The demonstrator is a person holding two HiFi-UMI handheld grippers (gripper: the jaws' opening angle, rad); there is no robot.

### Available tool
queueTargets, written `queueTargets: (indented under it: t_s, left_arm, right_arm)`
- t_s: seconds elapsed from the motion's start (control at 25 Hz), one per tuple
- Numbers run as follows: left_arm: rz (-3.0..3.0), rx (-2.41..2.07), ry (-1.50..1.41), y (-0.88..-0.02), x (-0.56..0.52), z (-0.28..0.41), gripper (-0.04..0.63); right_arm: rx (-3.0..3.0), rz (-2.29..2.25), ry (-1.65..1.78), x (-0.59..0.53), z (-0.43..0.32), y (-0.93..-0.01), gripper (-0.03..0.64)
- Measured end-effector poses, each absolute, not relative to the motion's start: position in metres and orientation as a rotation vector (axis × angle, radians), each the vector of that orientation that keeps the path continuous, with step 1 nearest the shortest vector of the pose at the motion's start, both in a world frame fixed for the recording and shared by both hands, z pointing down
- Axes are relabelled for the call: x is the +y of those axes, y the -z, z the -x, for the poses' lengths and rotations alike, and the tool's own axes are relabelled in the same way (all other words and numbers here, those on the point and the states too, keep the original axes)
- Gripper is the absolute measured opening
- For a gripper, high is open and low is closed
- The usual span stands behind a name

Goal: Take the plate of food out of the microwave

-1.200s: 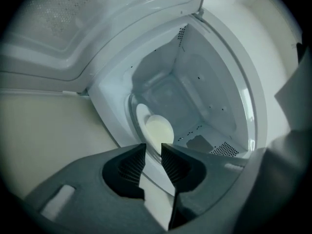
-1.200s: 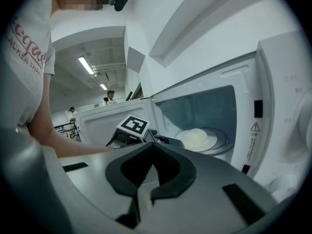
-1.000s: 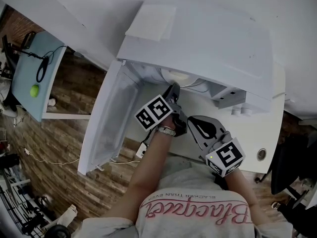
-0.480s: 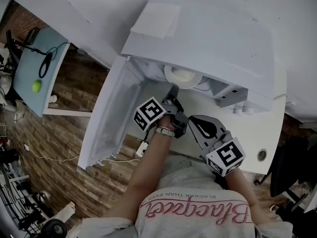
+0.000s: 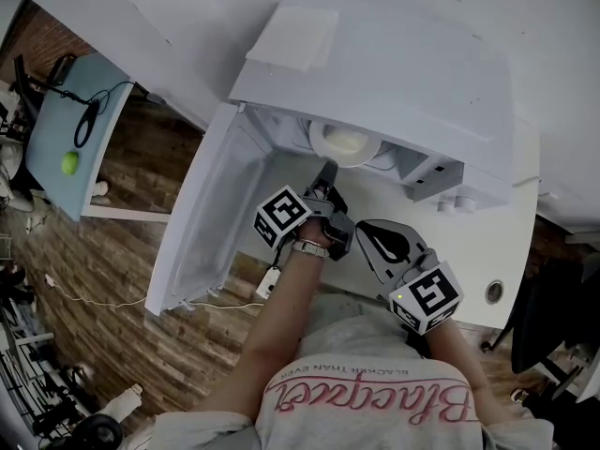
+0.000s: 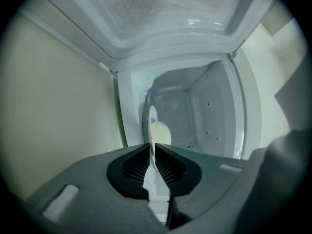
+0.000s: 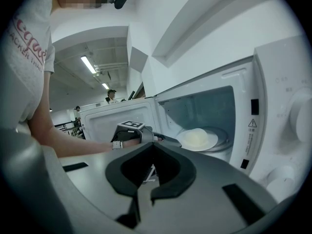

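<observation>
A flat white table holds a big white box-shaped microwave. A thin white square sheet lies on top of the microwave. The table has a small round hole. On the brown wood floor stands a small light-blue table with a green ball and a black cord on it.

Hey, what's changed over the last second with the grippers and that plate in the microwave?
The left gripper rolled slightly, and its jaws have just been closing; they now pinch the rim of the plate. The plate is still inside the microwave, the door is still open, and the right gripper waits shut and empty where it was.
</observation>
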State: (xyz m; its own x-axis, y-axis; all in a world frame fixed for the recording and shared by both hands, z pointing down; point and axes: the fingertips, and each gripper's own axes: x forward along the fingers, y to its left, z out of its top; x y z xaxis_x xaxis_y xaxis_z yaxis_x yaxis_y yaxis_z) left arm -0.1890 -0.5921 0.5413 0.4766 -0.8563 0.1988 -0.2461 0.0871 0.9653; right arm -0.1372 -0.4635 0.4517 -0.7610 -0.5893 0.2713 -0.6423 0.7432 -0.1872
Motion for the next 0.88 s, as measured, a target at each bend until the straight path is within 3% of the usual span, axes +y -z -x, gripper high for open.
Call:
queueTargets:
  t_s: [0.12, 0.28, 0.36, 0.56, 0.88]
  left_arm:
    - [-1.44, -1.032, 0.602, -0.543, -0.595, 0.188, 0.026]
    - [-1.398, -1.024, 0.587, -0.547, -0.602, 0.184, 0.134]
    - [-1.368, -1.035, 0.555, -0.55, -0.605, 0.182, 0.153]
    - [-1.309, -1.087, 0.428, -0.561, -0.609, 0.18, 0.149]
    - [-1.265, -1.102, 0.359, -0.553, -0.607, 0.18, 0.043]
  right_arm:
    - [-2.747, -0.99, -0.401, -0.464, 0.134, -0.451, 0.012]
    - [-2.738, -1.003, -0.401, -0.466, 0.129, -0.451, 0.012]
    - [-2.732, -1.01, -0.404, -0.467, 0.127, -0.452, 0.011]
    - [-2.731, -1.015, -0.409, -0.468, 0.127, -0.452, 0.011]
    - [-2.732, -1.013, -0.41, -0.465, 0.128, -0.453, 0.011]
